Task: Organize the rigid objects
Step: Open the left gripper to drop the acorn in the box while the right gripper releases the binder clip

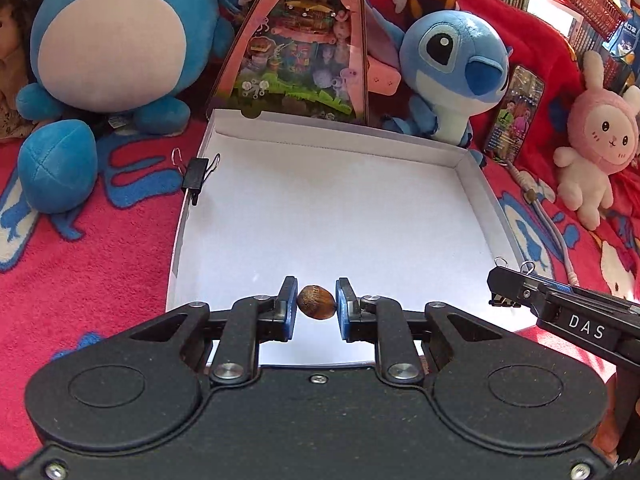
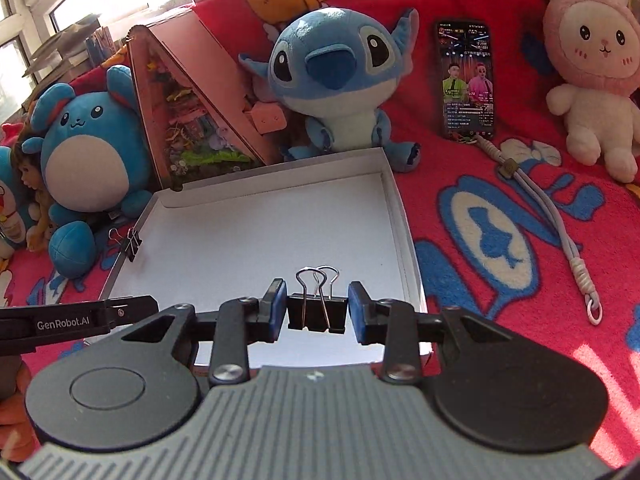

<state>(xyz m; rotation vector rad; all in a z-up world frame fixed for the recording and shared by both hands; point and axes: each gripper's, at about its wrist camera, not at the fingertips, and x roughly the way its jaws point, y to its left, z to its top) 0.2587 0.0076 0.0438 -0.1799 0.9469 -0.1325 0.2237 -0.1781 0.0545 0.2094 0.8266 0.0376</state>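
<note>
- Over on the far left, a round blue plush toy (image 1: 108, 40) with a pale belly sits on the red blanket (image 1: 80, 280), close beside the left wall of the white box.
- Clipped onto that left wall is a black binder clip (image 1: 197, 176), its wire handles spread to either side; the right wrist view shows the same clip (image 2: 131, 243) on the box edge.
- Behind the box stands a pink triangular toy house (image 1: 304, 40) with a printed garden scene inside.
- The shallow white box (image 1: 320, 128) lies open on the blanket, and its floor is bare apart from what the fingers hold over it.
- The left gripper (image 1: 316, 304) hangs over the near edge of the box, its blue-padded fingers (image 1: 289, 312) pressed tight on a small brown nut (image 1: 316, 302) held crosswise between them.
- The right gripper (image 2: 317, 312) is over the near right part of the box, its fingers (image 2: 276, 312) narrowed onto the two ends of a second black binder clip (image 2: 317, 312), whose wire handles point up and away from the camera.
- Behind the box's right corner sits a blue big-eared plush toy (image 1: 452, 68).
- A phone (image 2: 466, 80) with a lit screen leans on the blanket next to it, a grey wrist strap (image 2: 560, 232) trailing from its lower end.
- Farthest right, a pink and white plush rabbit (image 2: 592, 60) sits well apart from the box.
</note>
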